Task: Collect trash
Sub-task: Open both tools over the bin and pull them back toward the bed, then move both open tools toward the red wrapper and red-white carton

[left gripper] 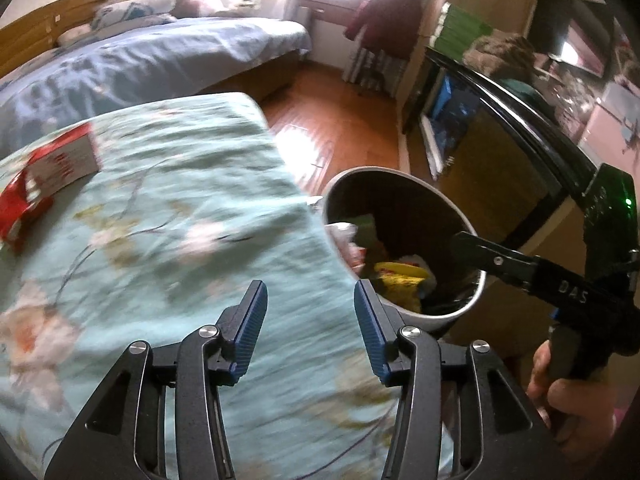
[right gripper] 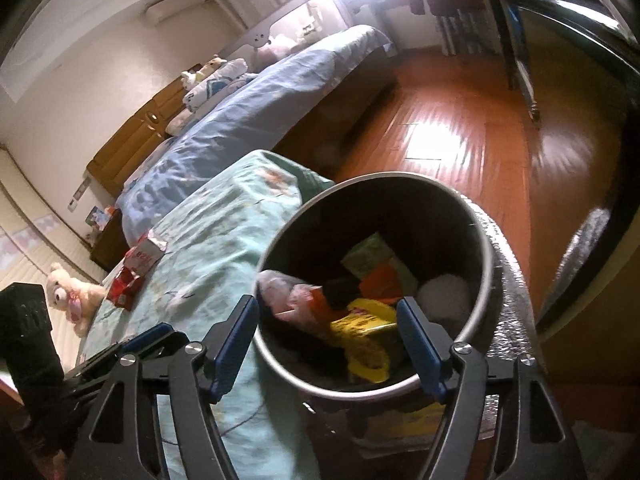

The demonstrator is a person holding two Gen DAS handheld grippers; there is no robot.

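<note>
Overhead, two empty tongs, left (left gripper: 310,292) and right (right gripper: 328,314), both spread apart; one trash bin (right gripper: 486,280), one red carton (left gripper: 60,168).

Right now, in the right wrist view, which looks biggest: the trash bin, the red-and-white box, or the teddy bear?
1. trash bin, much the largest, though nearest the camera.
2. red-and-white box and teddy bear: look alike; no ranking.

We count one trash bin (right gripper: 472,216); inside it one yellow wrapper (right gripper: 362,326), one green packet (right gripper: 370,254), one orange scrap (right gripper: 382,280), one white wad (right gripper: 444,294); one red-and-white carton (left gripper: 60,164) on floral cover; one teddy bear (right gripper: 70,298); two grippers, left (left gripper: 310,304) and right (right gripper: 328,320)
</note>
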